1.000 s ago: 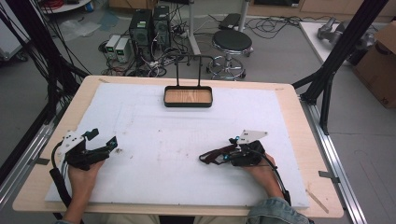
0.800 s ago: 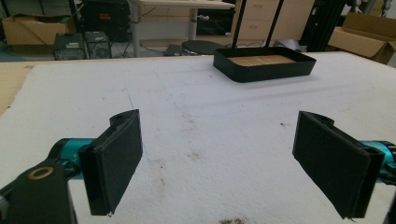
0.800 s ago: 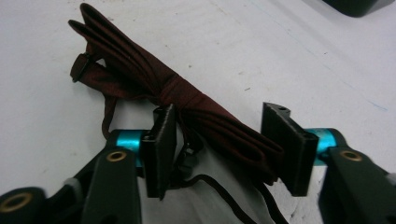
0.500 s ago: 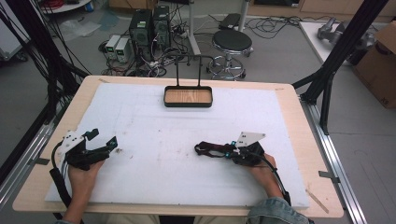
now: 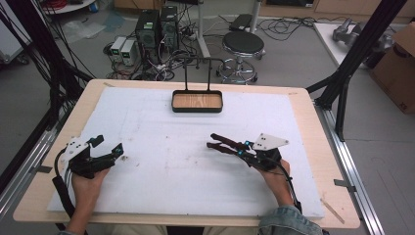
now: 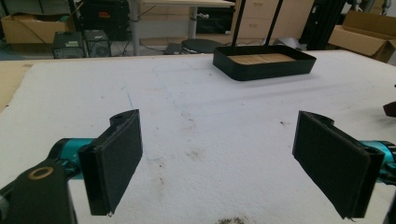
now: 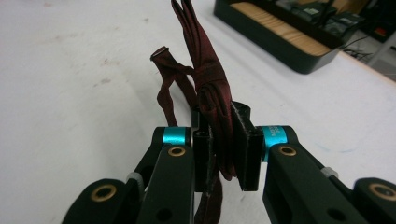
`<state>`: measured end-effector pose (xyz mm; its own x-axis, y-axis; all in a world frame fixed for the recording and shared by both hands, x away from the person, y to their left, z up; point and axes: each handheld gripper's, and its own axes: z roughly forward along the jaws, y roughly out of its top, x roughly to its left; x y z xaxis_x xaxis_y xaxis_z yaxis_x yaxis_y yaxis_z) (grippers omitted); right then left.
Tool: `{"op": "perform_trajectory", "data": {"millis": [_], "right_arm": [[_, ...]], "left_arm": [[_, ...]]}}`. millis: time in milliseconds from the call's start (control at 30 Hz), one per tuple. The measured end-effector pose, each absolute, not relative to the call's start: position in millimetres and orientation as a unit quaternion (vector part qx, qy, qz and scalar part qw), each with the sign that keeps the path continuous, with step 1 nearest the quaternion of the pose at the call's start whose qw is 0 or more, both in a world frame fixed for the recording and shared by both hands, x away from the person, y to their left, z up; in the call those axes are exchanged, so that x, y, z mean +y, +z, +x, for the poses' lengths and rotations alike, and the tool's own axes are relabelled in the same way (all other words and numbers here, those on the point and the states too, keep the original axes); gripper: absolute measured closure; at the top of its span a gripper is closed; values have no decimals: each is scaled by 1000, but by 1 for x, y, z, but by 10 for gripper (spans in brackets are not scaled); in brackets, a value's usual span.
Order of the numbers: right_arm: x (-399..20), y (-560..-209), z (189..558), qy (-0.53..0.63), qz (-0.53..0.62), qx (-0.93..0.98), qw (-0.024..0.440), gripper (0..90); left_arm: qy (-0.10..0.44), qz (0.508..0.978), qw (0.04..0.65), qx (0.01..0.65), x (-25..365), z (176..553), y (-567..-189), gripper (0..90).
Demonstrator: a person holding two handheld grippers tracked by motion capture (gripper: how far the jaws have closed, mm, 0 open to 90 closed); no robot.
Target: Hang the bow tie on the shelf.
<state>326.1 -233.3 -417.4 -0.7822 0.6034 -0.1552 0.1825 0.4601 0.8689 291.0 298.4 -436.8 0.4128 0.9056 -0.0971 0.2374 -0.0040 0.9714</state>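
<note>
At the table's far edge, tray (image 5: 197,108) holds a wooden panel; right hand-held gripper (image 7: 223,140) clamps dark red ribbon (image 7: 205,70).

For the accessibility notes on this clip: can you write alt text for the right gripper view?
The right gripper has its two black jaws clamped on a bunched dark red ribbon, whose loose ends trail forward over the white table pad. A black tray with a wooden floor sits at the upper right.
</note>
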Motion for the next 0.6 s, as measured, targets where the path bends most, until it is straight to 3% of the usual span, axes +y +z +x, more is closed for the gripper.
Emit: {"op": "perform_trajectory", "data": {"millis": [333,600], "right_arm": [[-235,-400,333,477,260,796,267,800],[-230,-384,342,482,280,784,273,800]], "left_arm": [[306,639,547,447,298,291,-437,163],[305,639,547,447,298,291,-437,163]]}}
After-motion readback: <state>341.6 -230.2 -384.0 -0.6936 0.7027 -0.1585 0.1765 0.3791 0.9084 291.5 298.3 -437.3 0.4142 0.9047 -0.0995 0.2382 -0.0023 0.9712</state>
